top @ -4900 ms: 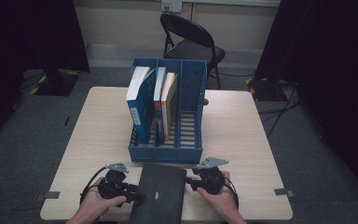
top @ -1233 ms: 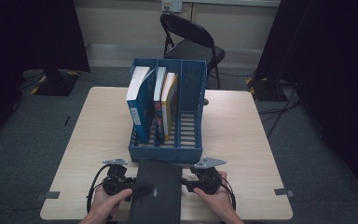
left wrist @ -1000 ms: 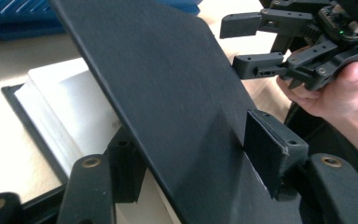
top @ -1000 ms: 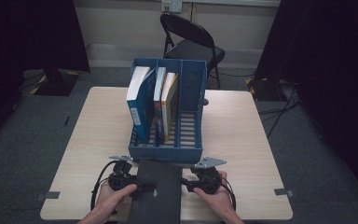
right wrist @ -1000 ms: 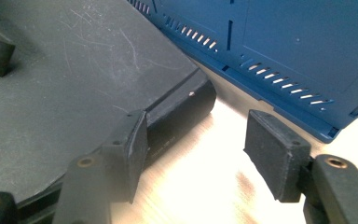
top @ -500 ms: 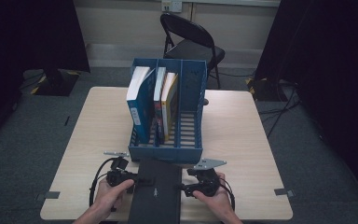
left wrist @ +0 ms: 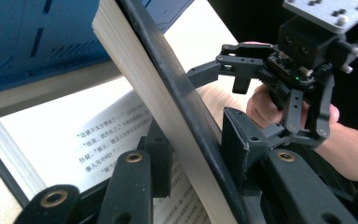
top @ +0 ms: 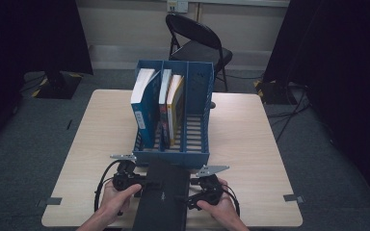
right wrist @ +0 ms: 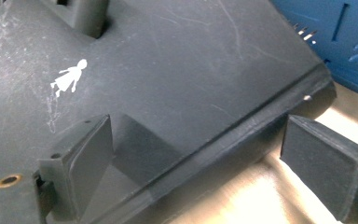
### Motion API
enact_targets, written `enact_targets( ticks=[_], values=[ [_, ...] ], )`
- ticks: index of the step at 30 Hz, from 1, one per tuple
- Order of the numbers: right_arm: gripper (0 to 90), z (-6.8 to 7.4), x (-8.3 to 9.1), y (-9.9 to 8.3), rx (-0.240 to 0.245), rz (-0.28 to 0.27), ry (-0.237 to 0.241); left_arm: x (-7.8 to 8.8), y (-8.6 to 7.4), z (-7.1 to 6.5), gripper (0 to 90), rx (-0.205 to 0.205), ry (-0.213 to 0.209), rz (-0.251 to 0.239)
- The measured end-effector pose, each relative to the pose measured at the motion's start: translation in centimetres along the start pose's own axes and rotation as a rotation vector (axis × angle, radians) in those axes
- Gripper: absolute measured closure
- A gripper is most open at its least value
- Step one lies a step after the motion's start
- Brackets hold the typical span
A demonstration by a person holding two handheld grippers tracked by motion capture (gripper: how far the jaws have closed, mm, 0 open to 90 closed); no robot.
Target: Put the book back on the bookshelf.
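Left tongs (top: 147, 182) at the near edge of the light wooden table (top: 250, 144), left of centre: jaws have just been closing and now clamp the lifted front cover and a block of pages of the black hardcover book (top: 163, 195), printed pages open beneath. The book lies at the near edge's middle, just in front of the blue plastic slotted file rack (top: 173, 144) holding three upright books (top: 161, 106). Right tongs (top: 185, 197): jaws have just been opening, now wide, one on the cover, one off the book's edge, not gripping.
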State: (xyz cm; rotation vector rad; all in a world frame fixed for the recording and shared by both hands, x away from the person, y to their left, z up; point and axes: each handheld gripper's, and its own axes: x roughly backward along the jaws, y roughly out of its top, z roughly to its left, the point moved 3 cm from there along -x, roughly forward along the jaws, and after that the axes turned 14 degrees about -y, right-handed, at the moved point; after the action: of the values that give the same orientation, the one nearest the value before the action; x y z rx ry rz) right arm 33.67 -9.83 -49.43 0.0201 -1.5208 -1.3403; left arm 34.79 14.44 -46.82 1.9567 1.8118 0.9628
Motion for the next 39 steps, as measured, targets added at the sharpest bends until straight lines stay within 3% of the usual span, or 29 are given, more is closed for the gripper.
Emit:
enact_targets(
  ticks=[9, 15, 24, 26, 30, 34, 39],
  values=[
    [4.6, -0.6, -0.1, -0.1, -0.059, 0.014, 0.05, 0.0, 0.1, -1.4, 64.6, -0.1, 0.018, 0.012],
    [4.0, -1.4, -0.5, -0.1, -0.117, 0.028, 0.107, 0.0, 0.1, -1.8, 64.5, -0.12, 0.024, 0.012],
    [4.0, -1.8, -0.3, 0.0, -0.151, 0.028, 0.151, -0.1, 0.3, -2.5, 65.2, -0.156, 0.0, 0.001],
    [4.6, -1.8, -0.3, 0.0, -0.167, 0.027, 0.19, -0.1, 0.4, -2.9, 66.3, -0.162, -0.023, -0.008],
    [5.3, -1.8, -0.3, 0.1, -0.174, 0.026, 0.25, -0.1, 0.4, -3.5, 66.8, -0.199, -0.028, -0.006],
    [7.3, -1.5, 0.3, 0.4, -0.159, 0.014, 0.229, 0.0, 0.5, -4.0, 67.4, -0.226, -0.036, -0.01],
    [15.6, -1.5, 2.0, 1.7, -0.16, -0.073, 0.193, 0.5, 0.8, -4.9, 69.2, -0.286, -0.025, -0.043]
  ],
)
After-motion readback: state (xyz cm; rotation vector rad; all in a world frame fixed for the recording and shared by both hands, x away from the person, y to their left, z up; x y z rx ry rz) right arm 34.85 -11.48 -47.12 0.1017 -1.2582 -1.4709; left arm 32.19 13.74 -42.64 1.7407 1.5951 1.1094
